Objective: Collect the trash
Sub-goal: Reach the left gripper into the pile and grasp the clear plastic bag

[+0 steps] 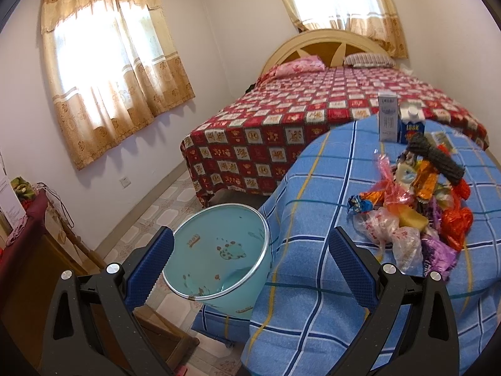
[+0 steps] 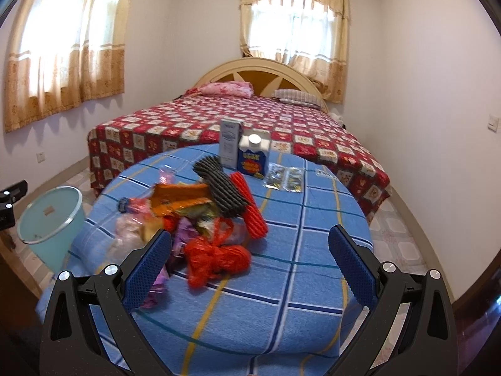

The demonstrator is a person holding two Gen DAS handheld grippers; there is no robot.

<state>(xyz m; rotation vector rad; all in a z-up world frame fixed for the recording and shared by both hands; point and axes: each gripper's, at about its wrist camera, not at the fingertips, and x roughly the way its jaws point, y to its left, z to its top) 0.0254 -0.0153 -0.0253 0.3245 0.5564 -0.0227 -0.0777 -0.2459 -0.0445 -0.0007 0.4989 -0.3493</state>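
Bedding in a red check is seen on the bed (image 2: 219,119) behind everything, with 2 curtained windows above. Nearer, a round table (image 2: 281,282) under a blue checked cloth carries the trash. A pale blue bin (image 1: 219,250) stands on the floor just beside the table's left edge; its inside looks nearly empty, though only stains or small scraps can be made out.

A heap of wrappers and bags (image 1: 416,206) is piled toward the table's left side, with a red crumpled bag (image 2: 216,257) at its near edge, a black foam net (image 2: 219,188) and a red foam net (image 2: 250,206) on top. 2 cartons (image 2: 244,150) stand upright at the far edge, with foil packets (image 2: 285,180) beside them.

The left gripper (image 1: 250,263) is held wide and empty over the gap between bin and table. The right gripper (image 2: 250,263) is likewise wide and empty, near the red bag.

The collecting is judged to be at its start; a pick is called for next, probably the red bag. The heap is blurred in the right view, and single wrappers cannot be told apart.
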